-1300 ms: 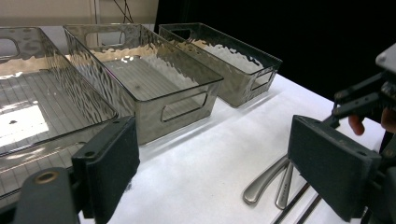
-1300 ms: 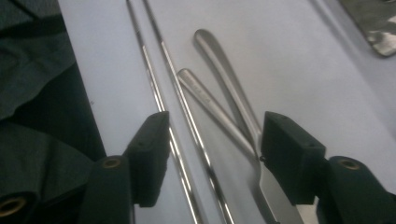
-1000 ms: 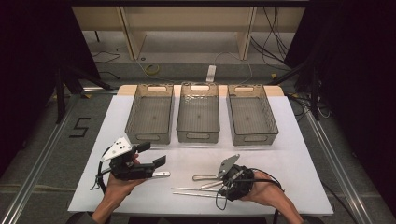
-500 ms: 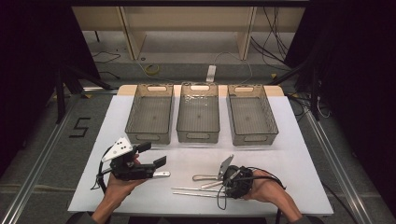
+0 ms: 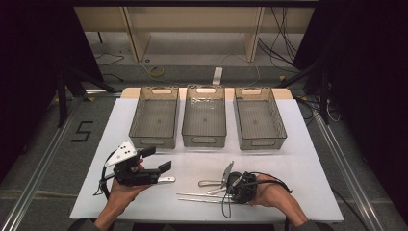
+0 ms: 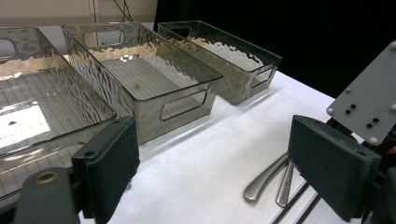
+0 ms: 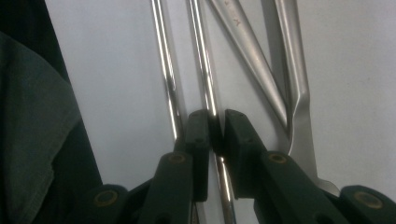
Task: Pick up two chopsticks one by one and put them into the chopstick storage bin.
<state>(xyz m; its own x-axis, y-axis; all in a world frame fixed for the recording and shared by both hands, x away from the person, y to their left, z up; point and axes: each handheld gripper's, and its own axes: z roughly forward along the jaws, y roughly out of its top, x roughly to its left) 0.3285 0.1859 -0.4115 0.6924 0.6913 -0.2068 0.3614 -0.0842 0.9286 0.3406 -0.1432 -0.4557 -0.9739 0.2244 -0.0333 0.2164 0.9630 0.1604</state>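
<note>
Two thin metal chopsticks (image 5: 199,196) lie near the table's front edge, and beside them are two silver cutlery handles (image 5: 208,183). My right gripper (image 5: 227,191) is low over them. In the right gripper view its jaws (image 7: 217,133) are pressed together on one chopstick (image 7: 203,70), while the other chopstick (image 7: 163,60) lies free just to the left. My left gripper (image 5: 158,160) is held above the table at the left, open with nothing between its pads (image 6: 112,158). It faces three clear bins.
Three clear plastic bins (image 5: 155,117) (image 5: 204,117) (image 5: 260,118) stand in a row across the middle of the white table. A small silver piece (image 5: 166,179) lies under the left gripper. Flat cutlery handles (image 7: 292,60) lie right of the held chopstick. Bare white table (image 5: 298,159) shows at right.
My right hand has edged slightly left and down onto the chopsticks. The left gripper has stayed where it was, still open.
</note>
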